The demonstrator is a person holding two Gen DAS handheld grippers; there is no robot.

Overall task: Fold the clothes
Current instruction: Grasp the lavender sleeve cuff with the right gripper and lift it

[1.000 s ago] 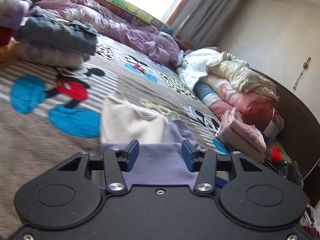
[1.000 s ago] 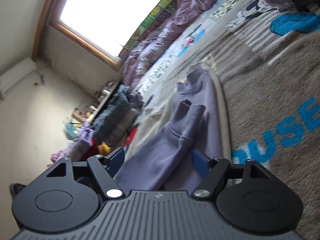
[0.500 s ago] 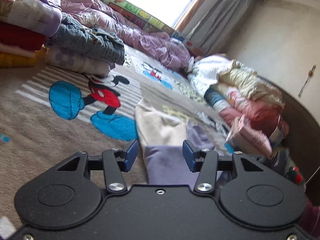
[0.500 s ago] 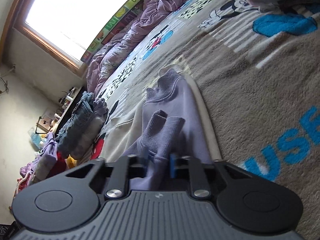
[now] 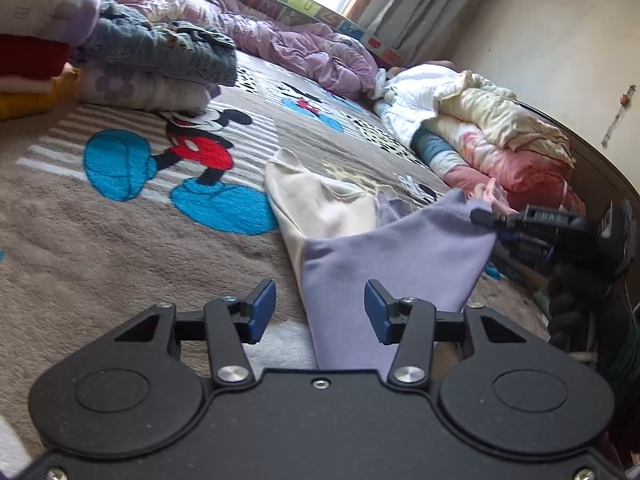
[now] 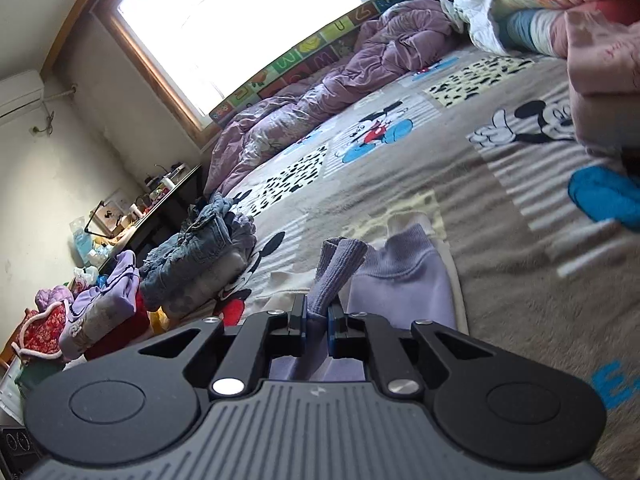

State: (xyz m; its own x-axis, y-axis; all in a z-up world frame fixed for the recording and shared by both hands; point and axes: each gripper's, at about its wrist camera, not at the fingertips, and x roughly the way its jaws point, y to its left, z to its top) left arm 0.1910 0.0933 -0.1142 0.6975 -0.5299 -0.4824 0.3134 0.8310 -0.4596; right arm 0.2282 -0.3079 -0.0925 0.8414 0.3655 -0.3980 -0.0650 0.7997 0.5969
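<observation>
My right gripper [image 6: 316, 316] is clenched on the ribbed cuff [image 6: 340, 258] of the lilac sweatshirt [image 5: 392, 256], lifting that sleeve off the bed [image 5: 100, 248]. My left gripper [image 5: 320, 306] is released, its fingers straddling the sweatshirt's near edge. The sweatshirt lies over a cream garment [image 5: 316, 200] at twelve o'clock. Folded jeans [image 5: 160, 50] sit stacked at ten o'clock.

A big blue "E" is showing on the brown blanket [image 6: 500, 320] at four o'clock, and single letters "W", "M", "U" are running along the window-side alphabet border [image 6: 320, 46].
</observation>
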